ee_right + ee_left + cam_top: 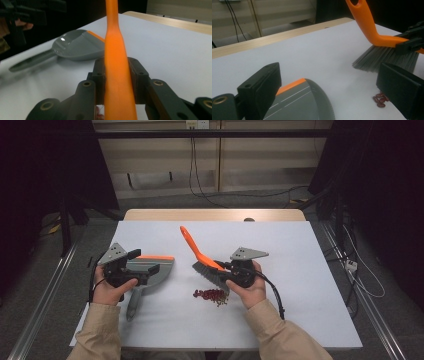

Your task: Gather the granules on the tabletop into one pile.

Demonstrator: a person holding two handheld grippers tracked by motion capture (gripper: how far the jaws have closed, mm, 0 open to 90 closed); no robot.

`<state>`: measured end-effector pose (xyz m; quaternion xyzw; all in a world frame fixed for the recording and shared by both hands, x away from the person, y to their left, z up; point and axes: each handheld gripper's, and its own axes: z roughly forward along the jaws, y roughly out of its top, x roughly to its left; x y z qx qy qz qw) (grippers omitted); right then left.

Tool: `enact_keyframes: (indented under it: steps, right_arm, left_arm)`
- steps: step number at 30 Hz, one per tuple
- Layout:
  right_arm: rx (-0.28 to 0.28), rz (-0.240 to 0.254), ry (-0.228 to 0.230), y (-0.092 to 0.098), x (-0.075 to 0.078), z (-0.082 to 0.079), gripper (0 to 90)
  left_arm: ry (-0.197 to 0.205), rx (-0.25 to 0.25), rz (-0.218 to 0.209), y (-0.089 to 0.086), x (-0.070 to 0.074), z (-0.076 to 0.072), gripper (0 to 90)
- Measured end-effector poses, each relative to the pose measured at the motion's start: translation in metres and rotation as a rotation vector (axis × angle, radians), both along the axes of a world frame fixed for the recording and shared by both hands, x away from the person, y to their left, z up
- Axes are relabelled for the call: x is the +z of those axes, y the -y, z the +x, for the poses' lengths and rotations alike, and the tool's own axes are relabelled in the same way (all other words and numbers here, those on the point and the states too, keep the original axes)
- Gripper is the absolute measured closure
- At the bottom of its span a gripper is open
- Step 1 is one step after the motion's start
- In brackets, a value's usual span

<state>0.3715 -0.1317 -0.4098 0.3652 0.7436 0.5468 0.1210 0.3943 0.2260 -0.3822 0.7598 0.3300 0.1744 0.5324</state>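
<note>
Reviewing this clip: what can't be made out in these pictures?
- High view: the left gripper covers part of the dustpan.
- Right gripper view: the brush handle runs off the top edge.
- Left gripper view: a black finger hides most of the red beans.

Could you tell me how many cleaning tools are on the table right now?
2: a grey dustpan lying under the open left gripper, and an orange brush clamped in the right gripper.

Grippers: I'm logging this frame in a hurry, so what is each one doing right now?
Left gripper: open, jaws apart over the grey dustpan, gripping nothing.
Right gripper: closed on the orange brush, above the red beans.
</note>
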Motion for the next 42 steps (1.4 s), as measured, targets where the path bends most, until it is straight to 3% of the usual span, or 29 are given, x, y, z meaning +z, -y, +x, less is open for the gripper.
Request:
enact_keyframes:
  steps: [4, 6, 10, 14, 16, 20, 26, 28, 35, 39, 42]
  right_arm:
    - [-0.040, 0.013, -0.032, -0.021, -0.003, -0.011, 70.8]
    - [-0.034, 0.007, -0.034, -0.032, -0.006, -0.015, 70.8]
    - [-0.013, 0.016, -0.082, -0.054, -0.014, -0.021, 70.8]
    - [0.002, 0.015, -0.124, -0.065, -0.023, -0.024, 70.7]
    - [-0.009, -0.013, -0.119, -0.068, -0.026, -0.026, 70.7]
    - [-0.034, -0.037, -0.111, -0.064, -0.026, -0.025, 70.8]
    - [-0.086, 0.016, -0.163, -0.039, -0.029, -0.021, 70.9]
    - [-0.103, 0.008, -0.161, -0.035, -0.029, -0.021, 70.9]
    - [-0.108, 0.055, -0.189, -0.027, -0.030, -0.019, 70.9]
    - [-0.084, 0.097, -0.180, -0.025, -0.026, -0.018, 70.9]
    - [-0.078, 0.091, -0.137, -0.023, -0.016, -0.017, 70.8]
  left_arm:
    - [0.008, -0.001, 0.004, 0.001, 0.001, -0.002, 5.9]
    - [0.007, -0.004, 0.005, 0.001, 0.001, -0.003, 5.9]
    - [0.008, -0.001, 0.001, 0.000, 0.002, -0.003, 5.9]
    - [0.009, 0.001, 0.002, -0.001, 0.002, -0.003, 5.9]
    - [0.010, 0.000, 0.004, -0.001, 0.001, -0.003, 5.9]
    - [0.007, -0.005, 0.012, 0.001, 0.001, -0.004, 5.9]
    - [0.000, -0.001, 0.021, 0.000, -0.001, -0.006, 5.8]
    - [-0.001, 0.001, 0.027, -0.002, -0.001, -0.008, 5.9]
    - [-0.027, 0.006, 0.048, -0.008, -0.007, -0.017, 5.7]
    - [-0.052, 0.013, 0.057, -0.011, -0.013, -0.022, 5.7]
    - [-0.062, 0.012, 0.073, -0.012, -0.017, -0.026, 5.6]
